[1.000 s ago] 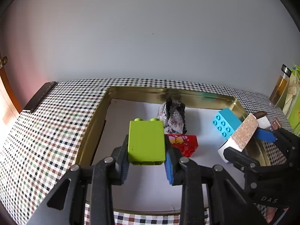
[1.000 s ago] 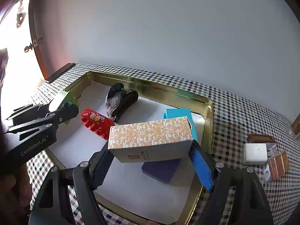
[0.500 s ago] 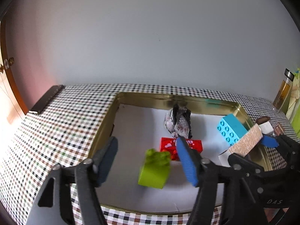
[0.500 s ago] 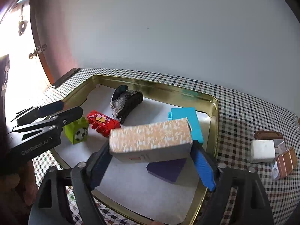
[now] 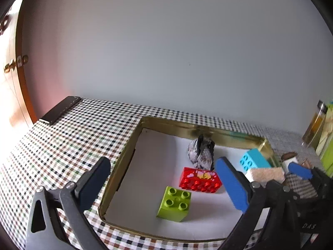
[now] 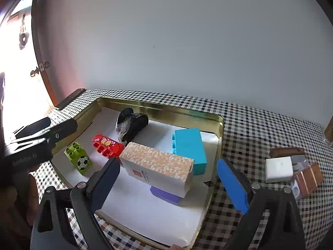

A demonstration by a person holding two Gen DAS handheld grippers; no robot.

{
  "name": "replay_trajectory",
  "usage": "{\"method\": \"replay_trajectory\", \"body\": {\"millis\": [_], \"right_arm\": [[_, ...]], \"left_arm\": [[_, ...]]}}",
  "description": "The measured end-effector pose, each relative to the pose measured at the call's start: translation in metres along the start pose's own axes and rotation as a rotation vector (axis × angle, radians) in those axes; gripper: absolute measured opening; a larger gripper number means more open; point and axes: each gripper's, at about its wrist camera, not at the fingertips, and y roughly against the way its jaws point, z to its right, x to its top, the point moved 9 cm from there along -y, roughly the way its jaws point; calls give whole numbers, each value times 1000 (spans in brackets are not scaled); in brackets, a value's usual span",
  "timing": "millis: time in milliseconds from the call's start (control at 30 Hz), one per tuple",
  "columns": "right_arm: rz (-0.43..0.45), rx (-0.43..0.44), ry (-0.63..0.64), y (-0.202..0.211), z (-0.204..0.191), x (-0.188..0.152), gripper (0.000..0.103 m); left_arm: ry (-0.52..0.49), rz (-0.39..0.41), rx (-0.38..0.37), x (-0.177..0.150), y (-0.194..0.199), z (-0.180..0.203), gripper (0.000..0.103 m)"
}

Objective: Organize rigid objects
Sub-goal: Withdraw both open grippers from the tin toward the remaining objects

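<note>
My left gripper (image 5: 162,163) hangs over the gold tray (image 5: 124,160) with its jaws opening wide and nothing between them. Below it a green brick (image 5: 174,203) stands studs up on the white tray floor, beside a red brick (image 5: 199,179). My right gripper (image 6: 168,163) has its jaws opening too. The patterned box (image 6: 158,168) lies between them, free of both pads, resting on a purple block (image 6: 164,195) and against a cyan brick (image 6: 189,150). A grey-black crumpled thing (image 6: 131,127) sits at the back of the tray.
Right of the tray, on the checked cloth, lie a white cube (image 6: 278,168) and brown pieces (image 6: 308,179). A bottle (image 5: 314,125) and a green packet (image 5: 326,137) stand at the far right. A dark bar (image 5: 62,109) lies at the table's left edge by a door.
The left gripper let go of the green brick, which dropped and now stands in the tray, then spread wide and drew back. The right jaws widened and the box settled onto the purple block.
</note>
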Motion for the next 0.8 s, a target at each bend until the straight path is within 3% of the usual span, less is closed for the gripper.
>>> {"method": "replay_trajectory", "body": {"millis": [167, 333, 600, 800], "right_arm": [[16, 11, -12, 10, 9, 0, 98], [24, -37, -9, 21, 36, -5, 98], [33, -173, -89, 41, 141, -9, 99], [-36, -215, -126, 31, 203, -21, 100]], "left_arm": [[1, -23, -39, -4, 1, 19, 103], [-62, -8, -63, 4, 13, 56, 103], [-91, -17, -157, 17, 13, 140, 103], [-101, -104, -234, 5, -14, 212, 103]]}}
